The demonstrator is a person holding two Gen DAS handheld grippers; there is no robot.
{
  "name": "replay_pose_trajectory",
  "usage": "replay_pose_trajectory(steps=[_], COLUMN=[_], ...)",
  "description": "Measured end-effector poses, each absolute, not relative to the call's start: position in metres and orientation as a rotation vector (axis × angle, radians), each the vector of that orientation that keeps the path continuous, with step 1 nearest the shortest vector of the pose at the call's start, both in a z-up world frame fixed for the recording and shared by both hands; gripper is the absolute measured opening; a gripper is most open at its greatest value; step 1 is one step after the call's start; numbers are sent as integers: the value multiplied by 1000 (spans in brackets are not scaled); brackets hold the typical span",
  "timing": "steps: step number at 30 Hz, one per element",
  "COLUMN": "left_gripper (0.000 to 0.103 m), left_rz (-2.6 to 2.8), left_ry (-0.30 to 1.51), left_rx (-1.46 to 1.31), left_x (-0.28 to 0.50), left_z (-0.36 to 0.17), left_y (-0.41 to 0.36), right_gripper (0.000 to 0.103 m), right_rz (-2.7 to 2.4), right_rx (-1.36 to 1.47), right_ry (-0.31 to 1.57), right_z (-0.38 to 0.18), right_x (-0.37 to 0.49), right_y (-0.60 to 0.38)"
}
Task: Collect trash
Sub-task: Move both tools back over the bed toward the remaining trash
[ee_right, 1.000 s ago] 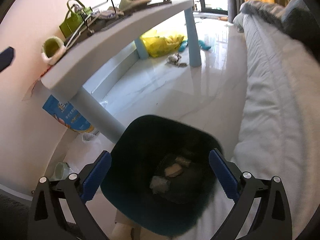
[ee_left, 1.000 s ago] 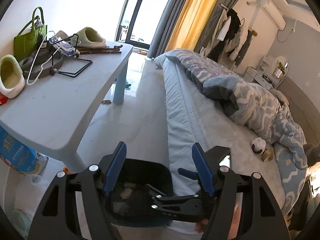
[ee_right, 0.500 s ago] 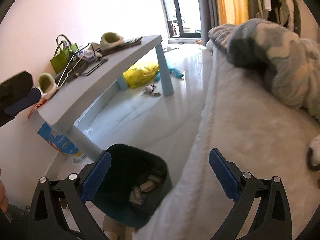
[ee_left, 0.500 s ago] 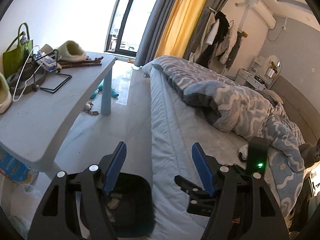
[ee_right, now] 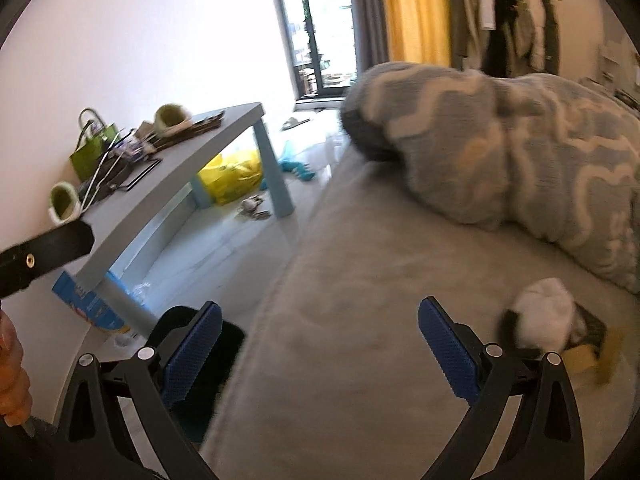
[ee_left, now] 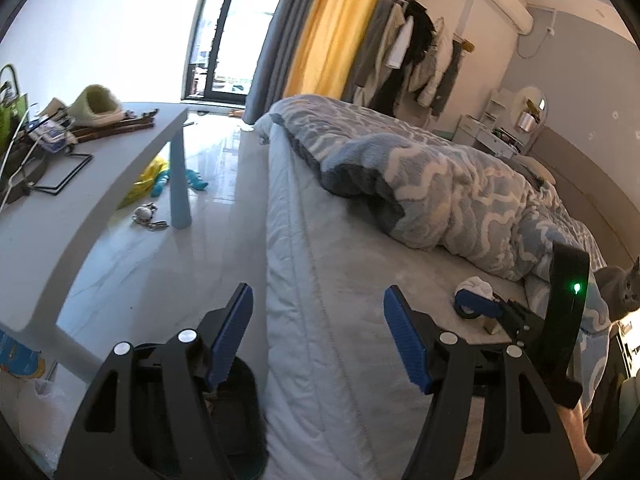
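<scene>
Jaws, left gripper: stand apart, with only mattress and floor showing between the blue pads
Jaws, right gripper: stand wide apart, nothing between them; this view is blurred
Trash bin: dark bin on the floor at the near corner of the bed, just beside the mattress edge and below the near end of the desk; in the left wrist view it sits partly hidden behind the left pad, with pale scraps barely visible inside
Crumpled trash: a white wad with something dark and something yellowish under it, lying on the bed sheet near the edge of the blanket, right of the right gripper's jaws; too blurred to say what the pieces are
Bed: pale sheet bare along the near side, blue and white wavy blanket bunched toward the far side
Desk: grey top with light blue legs, along the wall; a green bag, fuzzy slippers, a wire stand and sticks lie toward its far end
Floor under the desk: a yellow plastic bag and a teal toy near the far leg
Cat: grey, at the right edge of the left wrist view, beside the bed
</scene>
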State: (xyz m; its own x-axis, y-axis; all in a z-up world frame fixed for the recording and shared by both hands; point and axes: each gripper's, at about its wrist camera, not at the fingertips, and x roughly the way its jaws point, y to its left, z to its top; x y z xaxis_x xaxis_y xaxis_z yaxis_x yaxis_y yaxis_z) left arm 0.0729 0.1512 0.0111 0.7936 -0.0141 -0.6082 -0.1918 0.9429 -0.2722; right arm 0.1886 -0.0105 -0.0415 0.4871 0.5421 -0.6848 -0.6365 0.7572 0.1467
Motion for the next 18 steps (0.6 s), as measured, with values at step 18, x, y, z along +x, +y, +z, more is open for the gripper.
replay_pose_trajectory(steps=[18], left_gripper=[70], left_rz=[-46], left_ry=[715], left_rx=[-274], left_x=[133], left_z=[-14], left_y=[55], right_gripper=[99], right_rz=[577], right_rx=[-75], right_ry=[753], right_z=[-32], right_x=[237], right_y=[-124])
